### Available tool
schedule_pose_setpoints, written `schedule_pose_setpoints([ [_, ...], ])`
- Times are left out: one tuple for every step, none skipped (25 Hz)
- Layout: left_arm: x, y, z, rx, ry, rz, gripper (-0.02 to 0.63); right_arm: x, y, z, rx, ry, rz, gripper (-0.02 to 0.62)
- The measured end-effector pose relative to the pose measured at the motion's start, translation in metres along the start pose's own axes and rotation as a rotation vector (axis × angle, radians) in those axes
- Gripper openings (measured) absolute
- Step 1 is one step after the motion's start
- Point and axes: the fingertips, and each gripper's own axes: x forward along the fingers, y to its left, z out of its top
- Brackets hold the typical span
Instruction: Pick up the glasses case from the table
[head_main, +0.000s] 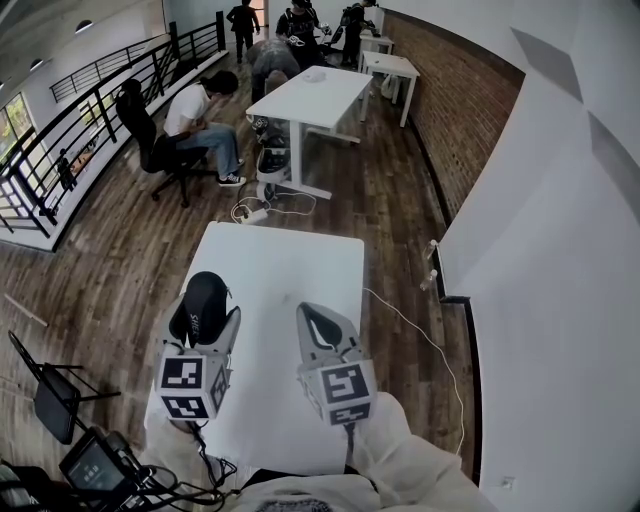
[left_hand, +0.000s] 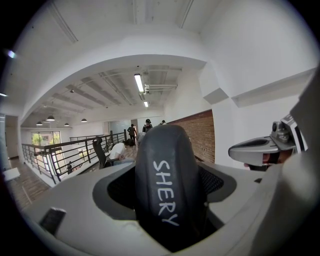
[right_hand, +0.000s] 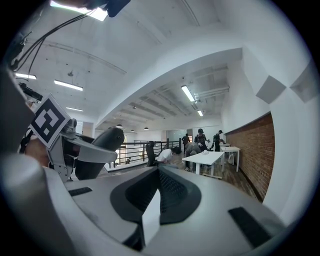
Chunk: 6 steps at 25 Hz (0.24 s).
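A black glasses case (head_main: 203, 292) with white lettering stands on end between the jaws of my left gripper (head_main: 208, 318), which is shut on it. In the left gripper view the glasses case (left_hand: 167, 185) fills the gap between the grey jaws. It hangs over the left part of the white table (head_main: 290, 270). My right gripper (head_main: 318, 320) hovers beside it over the table's middle, jaws shut and holding nothing. The right gripper view shows its own jaws (right_hand: 160, 175) closed together, and the glasses case (right_hand: 100, 150) in the left gripper off to the left.
A second white table (head_main: 310, 95) stands farther back with people around it. A person sits on a chair (head_main: 195, 125) at the left. A black railing (head_main: 60, 150) runs along the left and a brick wall (head_main: 465, 110) along the right. A cable (head_main: 415, 330) lies on the floor.
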Motion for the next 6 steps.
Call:
schedule_pose_setpoints([
  [-0.0001, 0.0005, -0.0005, -0.002, 0.002, -0.002, 0.377, 0.0004, 0.0010, -0.0002, -0.001, 0.002, 0.000, 0.002],
  [-0.0002, 0.0012, -0.0006, -0.004, 0.005, -0.005, 0.377, 0.0006, 0.0021, 0.0003, -0.001, 0.004, 0.000, 0.002],
  [-0.0004, 0.0018, -0.0005, -0.006, 0.008, -0.007, 0.377, 0.0008, 0.0032, 0.0012, -0.002, 0.005, 0.000, 0.002],
  [-0.0006, 0.0025, -0.0003, -0.007, 0.010, -0.008, 0.377, 0.0009, 0.0043, 0.0021, -0.003, 0.005, 0.001, 0.002],
  [-0.0009, 0.0031, -0.0001, -0.008, 0.011, -0.009, 0.377, 0.0010, 0.0053, 0.0030, -0.004, 0.006, 0.002, 0.002],
  [-0.0012, 0.0037, 0.0000, -0.009, 0.013, -0.010, 0.377, 0.0012, 0.0063, 0.0039, -0.006, 0.006, 0.004, 0.002],
])
